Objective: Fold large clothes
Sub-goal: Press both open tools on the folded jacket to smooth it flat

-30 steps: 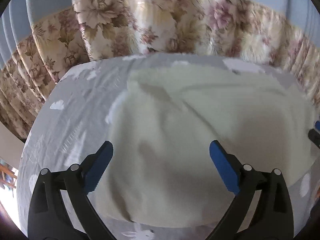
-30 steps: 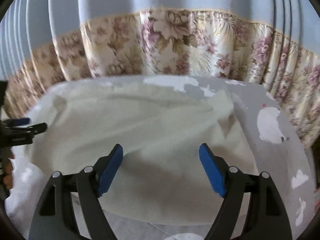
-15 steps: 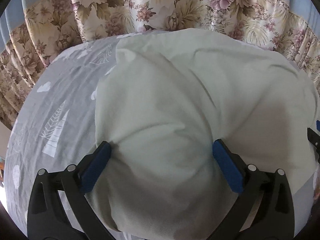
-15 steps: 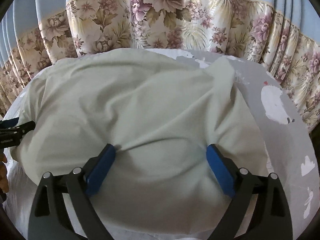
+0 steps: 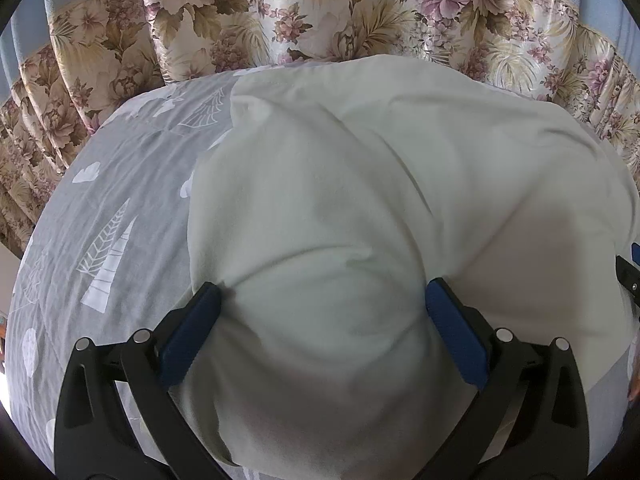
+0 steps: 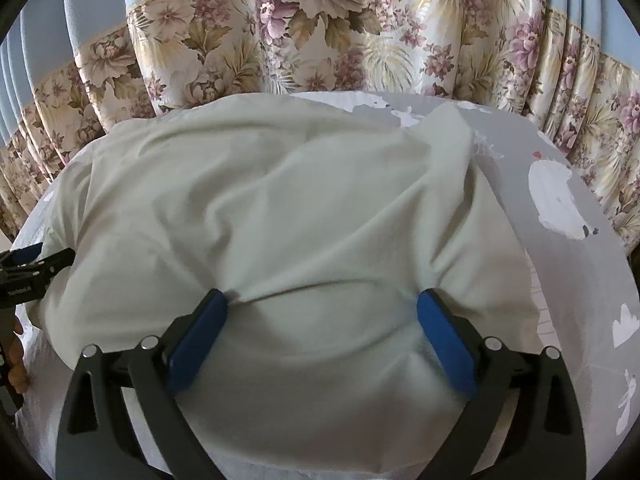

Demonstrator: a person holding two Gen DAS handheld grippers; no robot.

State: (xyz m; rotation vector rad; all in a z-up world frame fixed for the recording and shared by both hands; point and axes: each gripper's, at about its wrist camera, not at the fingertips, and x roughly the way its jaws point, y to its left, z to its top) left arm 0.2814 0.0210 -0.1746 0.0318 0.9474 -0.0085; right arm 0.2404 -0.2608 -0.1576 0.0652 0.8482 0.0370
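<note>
Pale cream-green cotton garment [image 5: 360,184]: one large piece, spread in soft folds over a grey bedsheet [image 5: 120,208] printed with white trees and clouds. Surface is a bed; floral curtain [image 5: 312,12] with blue upper band hangs close behind its far edge.

Left tongs [image 5: 323,300]: black frame, blue pads [image 5: 192,332], spread wide, pressed down onto the near-left part of the garment; cloth bulges up between the pads, nothing pinched.

Right tongs [image 6: 322,304]: same make, equally spread, pads [image 6: 446,344] resting on the garment's near-right part, cloth mounded between them, not gripped.

Garment position: middle of the bed, reaching nearly to the curtain side; a narrow strip of it runs toward the far right corner in the right wrist view. Bare sheet [image 6: 580,280] lies to its right, with white patches.
</note>
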